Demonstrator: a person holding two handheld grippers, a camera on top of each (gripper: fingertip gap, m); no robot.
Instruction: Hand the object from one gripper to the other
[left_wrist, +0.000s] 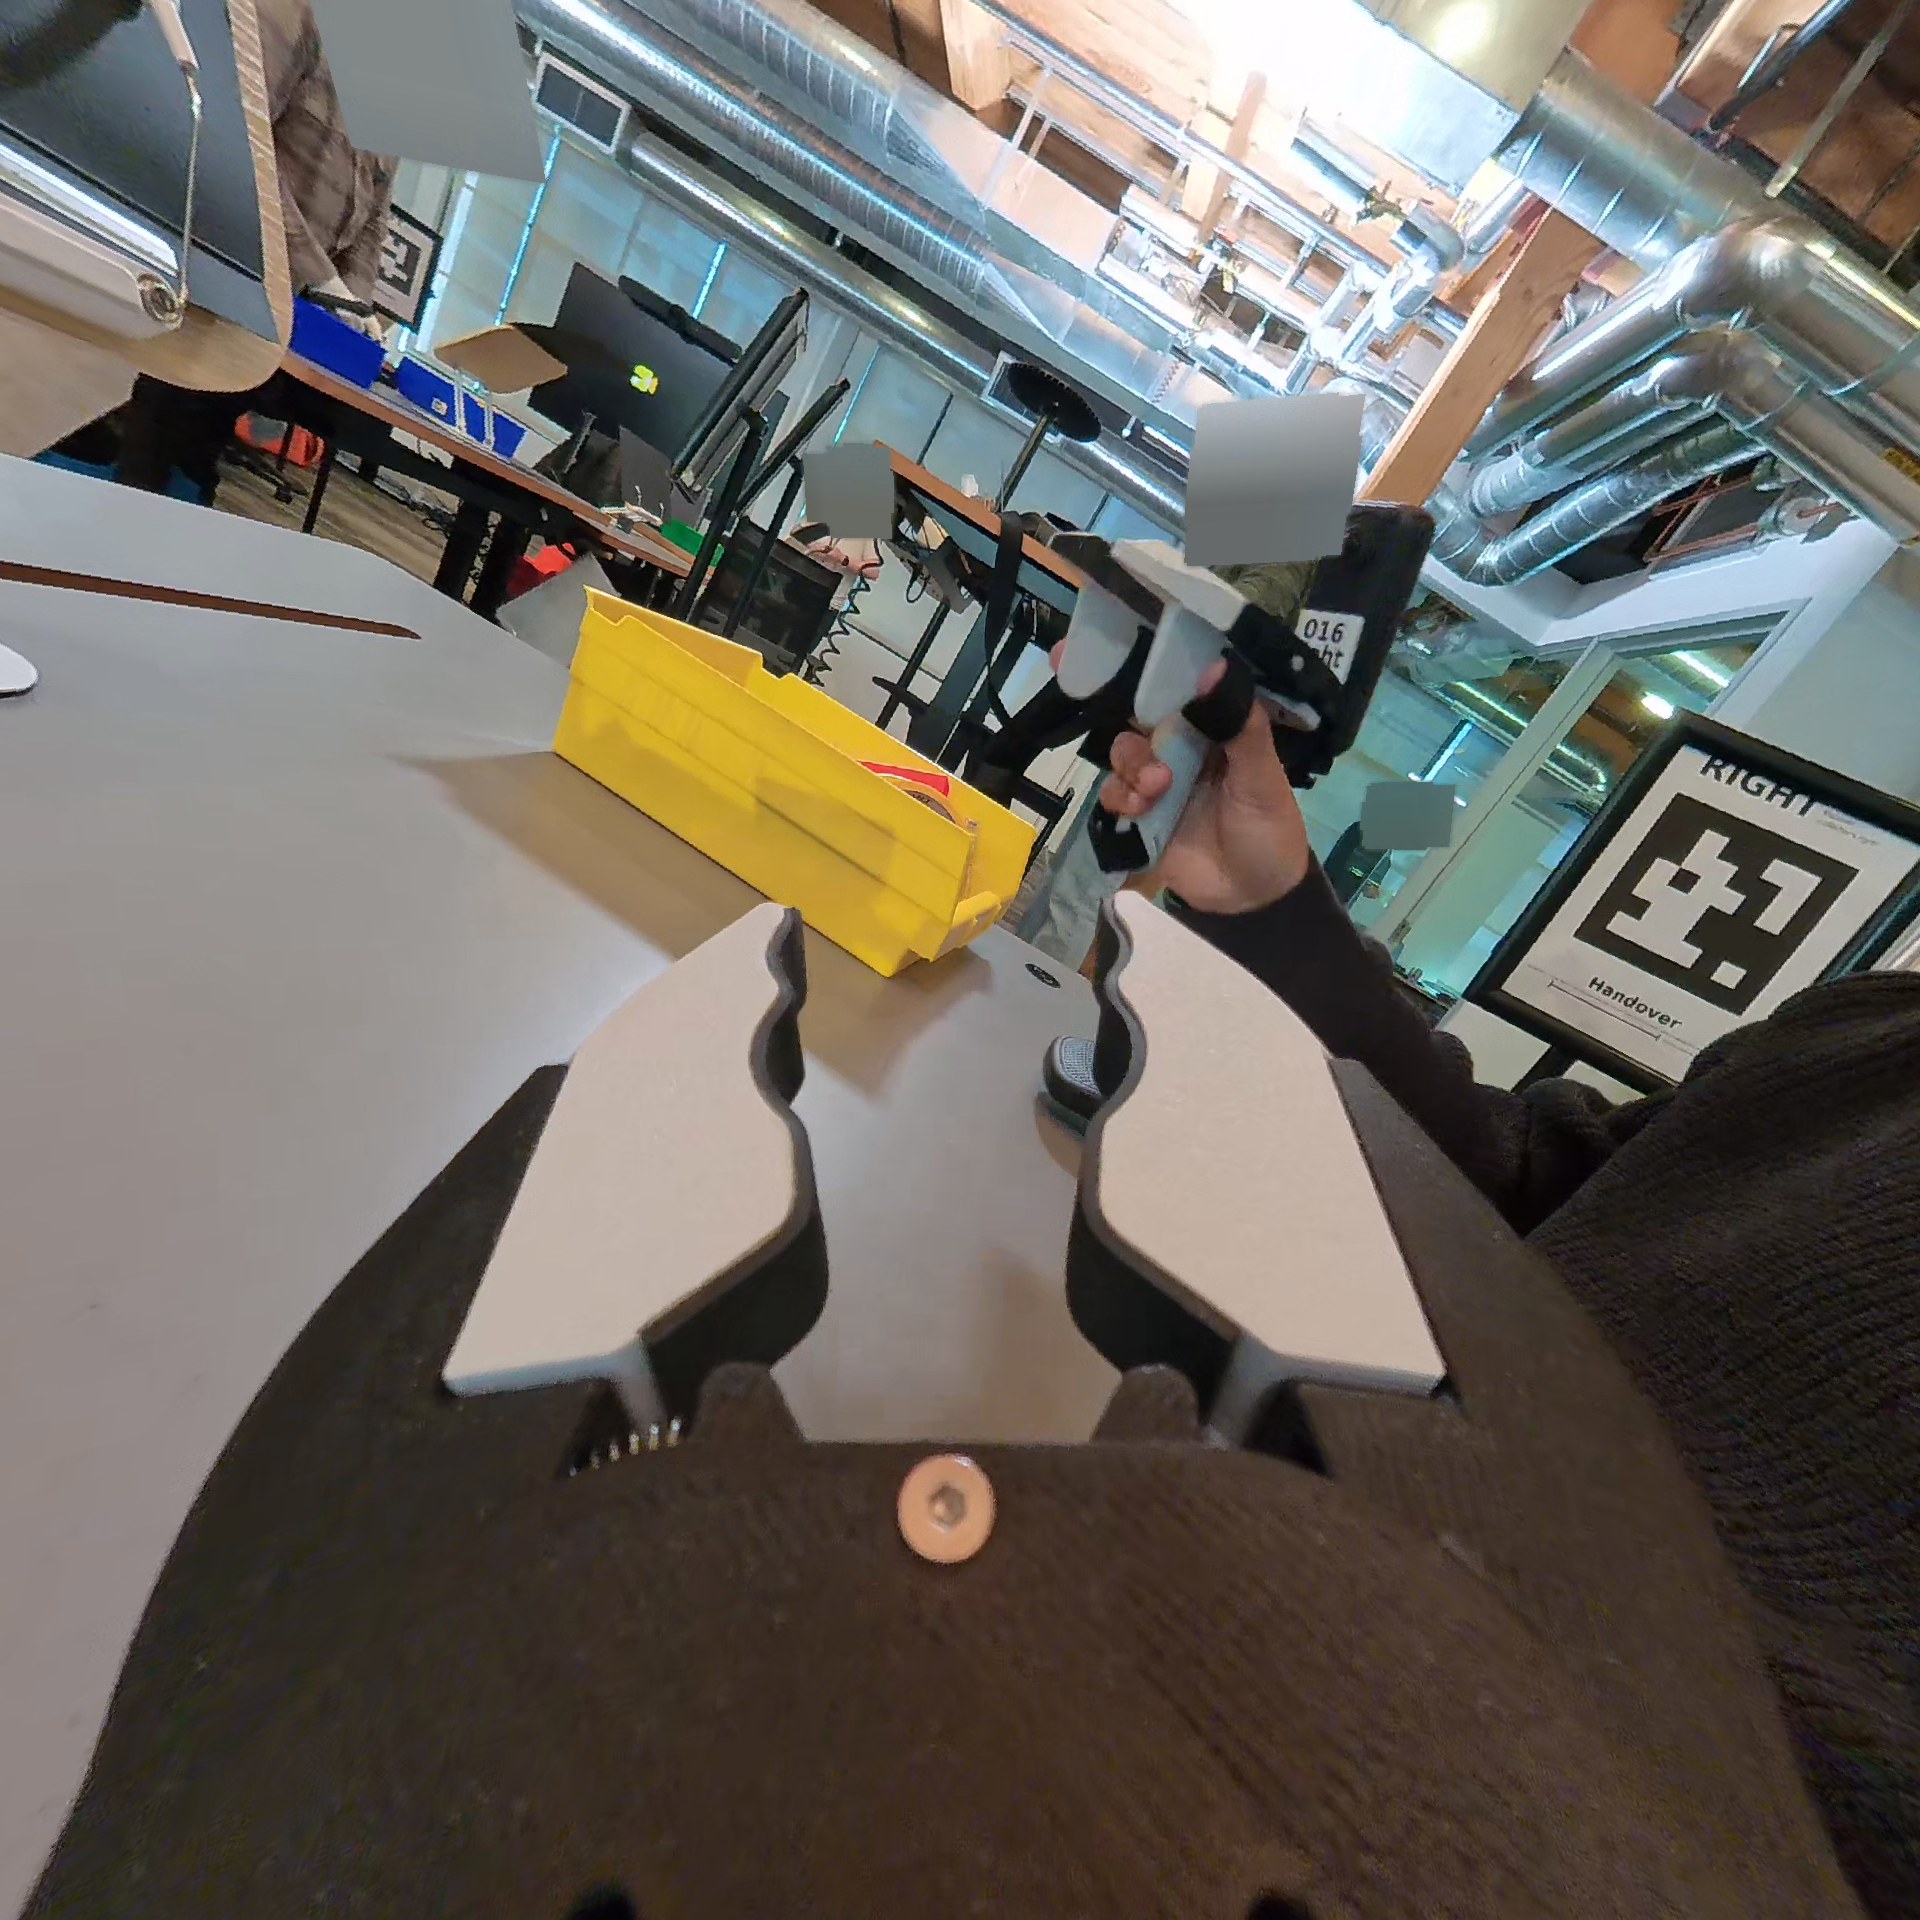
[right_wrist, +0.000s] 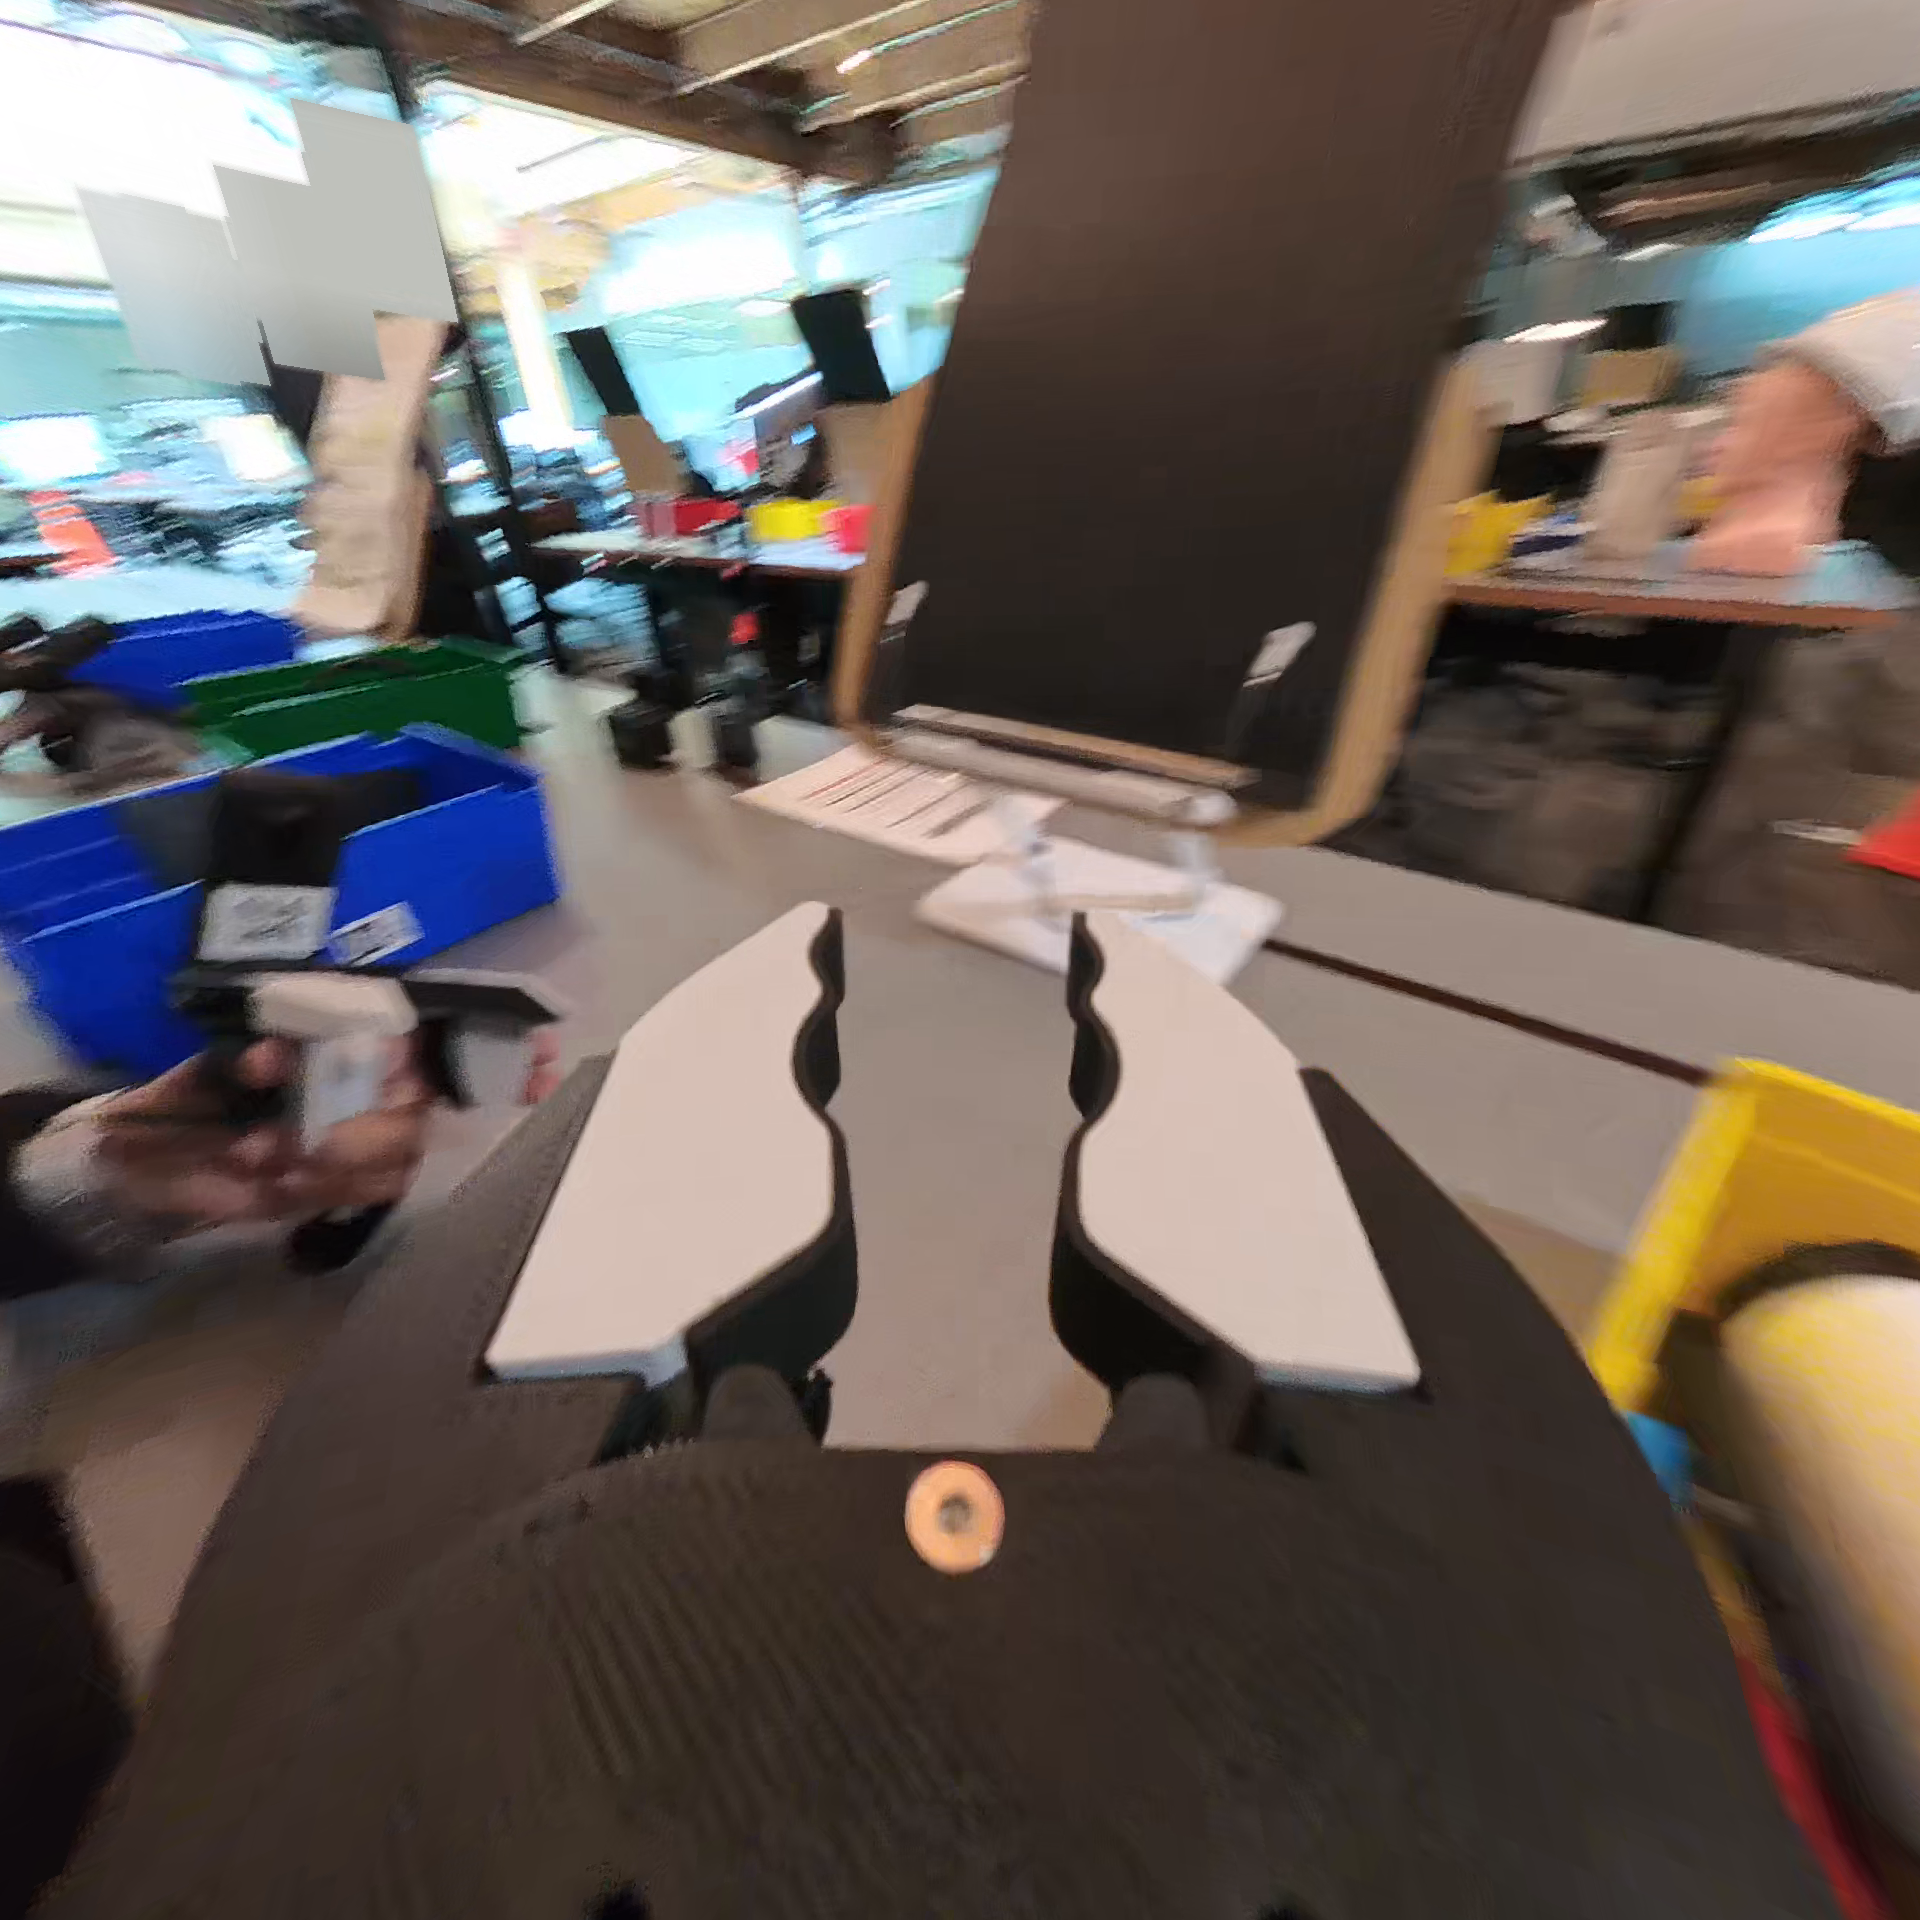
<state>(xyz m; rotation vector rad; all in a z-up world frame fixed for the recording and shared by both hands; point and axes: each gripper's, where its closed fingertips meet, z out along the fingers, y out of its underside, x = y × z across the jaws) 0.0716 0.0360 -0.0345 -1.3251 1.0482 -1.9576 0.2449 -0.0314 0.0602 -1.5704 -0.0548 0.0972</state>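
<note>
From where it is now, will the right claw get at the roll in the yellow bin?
Probably yes: the right claw is open and empty, the yellow bin is open-topped beside it, and the roll lies uncovered.

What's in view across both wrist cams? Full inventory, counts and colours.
Table: 1, grey, under both grippers.
Yellow bin: 1, on the table ahead of the left gripper; something with red and clear parts inside, unclear what.
Pale roll: 1, cream, in the yellow bin at the right wrist view's right edge.
Blue bins: at least 2, left side of the right wrist view.
Green bin: 1, behind the blue ones.
Marker sign: 1, black and white, framed, to the right off the table.
Small black object: 1, on the table by the left gripper's right finger.
Left gripper: open, empty.
Right gripper: open, empty.
Hand: 1, holding the right gripper's handle.
</note>
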